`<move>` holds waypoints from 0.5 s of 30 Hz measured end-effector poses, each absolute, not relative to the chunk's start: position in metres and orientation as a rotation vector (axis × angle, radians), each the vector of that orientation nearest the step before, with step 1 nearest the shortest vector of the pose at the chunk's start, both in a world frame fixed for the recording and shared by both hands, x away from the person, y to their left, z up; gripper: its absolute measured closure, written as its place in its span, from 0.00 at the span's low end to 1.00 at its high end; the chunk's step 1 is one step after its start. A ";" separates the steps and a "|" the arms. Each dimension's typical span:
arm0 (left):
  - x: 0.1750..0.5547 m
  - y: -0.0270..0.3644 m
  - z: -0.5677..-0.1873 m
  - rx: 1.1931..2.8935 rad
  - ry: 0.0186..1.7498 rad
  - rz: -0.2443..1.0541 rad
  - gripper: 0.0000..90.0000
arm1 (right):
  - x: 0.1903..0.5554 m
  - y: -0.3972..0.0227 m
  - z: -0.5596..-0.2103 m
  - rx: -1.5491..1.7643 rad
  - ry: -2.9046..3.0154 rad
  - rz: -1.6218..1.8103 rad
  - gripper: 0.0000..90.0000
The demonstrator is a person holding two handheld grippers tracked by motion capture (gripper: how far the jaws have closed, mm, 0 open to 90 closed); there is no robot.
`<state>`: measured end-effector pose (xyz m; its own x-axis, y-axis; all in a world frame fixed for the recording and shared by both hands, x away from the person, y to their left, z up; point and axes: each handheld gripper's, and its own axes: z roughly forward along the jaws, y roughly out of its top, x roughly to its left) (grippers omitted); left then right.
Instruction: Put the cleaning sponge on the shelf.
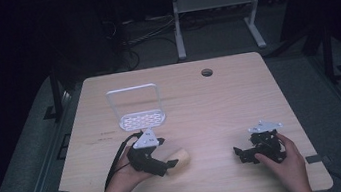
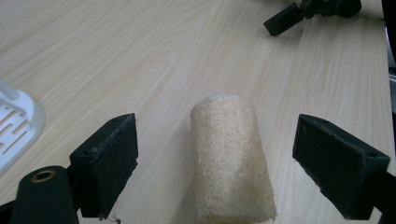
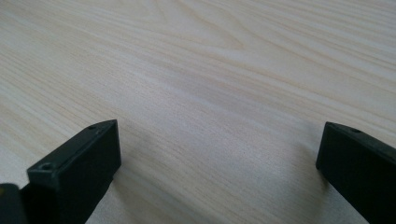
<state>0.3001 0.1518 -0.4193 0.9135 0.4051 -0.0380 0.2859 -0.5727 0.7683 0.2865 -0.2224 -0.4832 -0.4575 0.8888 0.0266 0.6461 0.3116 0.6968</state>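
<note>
While lying on the pale wood tabletop (image 1: 210, 105), sits at about seven o'clock of it: a tan bread roll (image 2: 232, 158), rough-crusted and cylindrical, resting flat on its side. Straddled by the left hand-held gripper (image 2: 229, 163), jaws spread wide to either side of the roll, clear wood showing between each black pad and the crust, so not touching in the left gripper view. Seen from the high view at the same spot, left hand-held gripper (image 1: 170, 164) angled toward three o'clock with the roll (image 1: 181, 159) poking out past its tip. Farther back, toward eleven o'clock from the roll, stands a white wire rack (image 1: 137, 108) with a slotted base and upright loop. Over at about five o'clock of the tabletop, well apart from the roll, rests the right hand-held gripper (image 3: 219, 172), jaws likewise spread, bare wood grain between them.
</note>
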 end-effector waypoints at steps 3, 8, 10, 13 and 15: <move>0.301 0.148 -0.420 2.213 0.491 0.172 0.15 | 0.286 -0.222 -0.483 1.372 2.221 0.923 0.00; 0.301 0.143 -0.421 2.226 0.485 0.173 0.15 | 0.286 -0.222 -0.483 1.372 2.221 0.923 0.00; 0.300 0.141 -0.423 2.232 0.487 0.168 0.15 | 0.286 -0.222 -0.483 1.372 2.221 0.923 0.00; 0.300 0.139 -0.425 2.241 0.489 0.167 0.15 | 0.287 -0.222 -0.483 1.372 2.221 0.923 0.00; 0.299 0.137 -0.426 2.253 0.486 0.160 0.15 | 0.286 -0.222 -0.483 1.372 2.221 0.923 0.00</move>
